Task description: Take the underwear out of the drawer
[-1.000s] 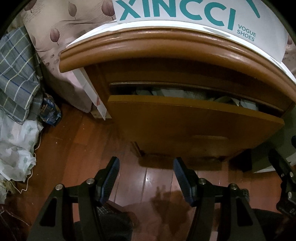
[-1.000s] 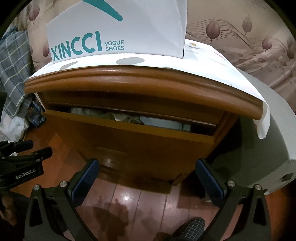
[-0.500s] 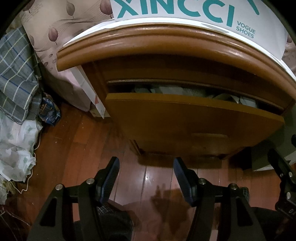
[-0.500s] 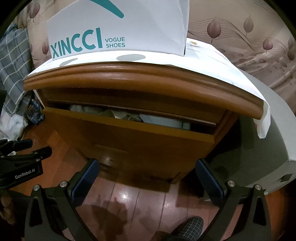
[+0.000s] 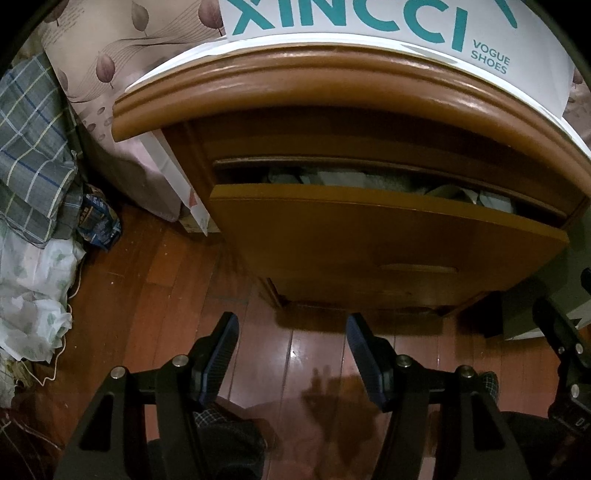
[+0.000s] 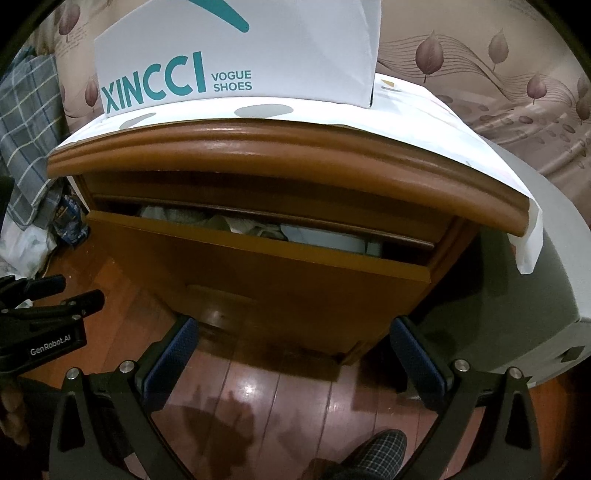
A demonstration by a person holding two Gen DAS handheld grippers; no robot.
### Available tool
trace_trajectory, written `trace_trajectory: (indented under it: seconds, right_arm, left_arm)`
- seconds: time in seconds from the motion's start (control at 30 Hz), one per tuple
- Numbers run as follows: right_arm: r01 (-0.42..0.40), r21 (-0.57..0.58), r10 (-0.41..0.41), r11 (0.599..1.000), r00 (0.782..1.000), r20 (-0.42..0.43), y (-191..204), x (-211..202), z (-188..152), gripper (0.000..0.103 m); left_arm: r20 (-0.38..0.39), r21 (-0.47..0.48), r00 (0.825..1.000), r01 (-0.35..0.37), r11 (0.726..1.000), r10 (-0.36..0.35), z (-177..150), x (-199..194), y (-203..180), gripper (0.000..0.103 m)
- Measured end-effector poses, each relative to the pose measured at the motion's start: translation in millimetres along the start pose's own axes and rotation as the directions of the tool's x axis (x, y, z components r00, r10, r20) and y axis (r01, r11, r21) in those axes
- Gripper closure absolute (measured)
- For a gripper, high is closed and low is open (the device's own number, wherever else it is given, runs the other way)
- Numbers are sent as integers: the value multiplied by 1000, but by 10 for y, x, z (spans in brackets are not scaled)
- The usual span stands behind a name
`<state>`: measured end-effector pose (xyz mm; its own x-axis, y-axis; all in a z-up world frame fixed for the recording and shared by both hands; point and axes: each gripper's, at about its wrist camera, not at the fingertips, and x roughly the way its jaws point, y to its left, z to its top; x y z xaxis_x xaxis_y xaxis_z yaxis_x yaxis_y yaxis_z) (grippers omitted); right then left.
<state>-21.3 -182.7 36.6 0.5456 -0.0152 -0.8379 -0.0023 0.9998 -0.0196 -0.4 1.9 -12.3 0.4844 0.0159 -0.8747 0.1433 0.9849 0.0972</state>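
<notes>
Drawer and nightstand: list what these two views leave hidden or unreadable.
- Drawer contents: both views show only a strip of pale cloth through the gap; the drawer front and nightstand top hide the rest, so no underwear can be picked out.
- Shoe box: top cut off by the frame edge in both views.
- Left gripper: right wrist view crops it at the left edge.

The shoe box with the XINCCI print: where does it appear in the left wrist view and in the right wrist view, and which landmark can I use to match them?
Left wrist view: the shoe box runs along the top edge, cut off, on the nightstand.
Right wrist view: it stands upper left of centre, its right corner visible.
Shared landmark: the partly open drawer below it, with clothes inside.
</notes>
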Motion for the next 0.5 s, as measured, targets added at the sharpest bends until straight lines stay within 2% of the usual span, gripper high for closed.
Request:
trace_trajectory:
  seconds: [0.5]
  right_arm:
    - [-9,16,9,1000,1000,-13,-25,3,29,0]
  left_arm:
    - [-9,-32,1000,28,999,-29,18,-13,48,41]
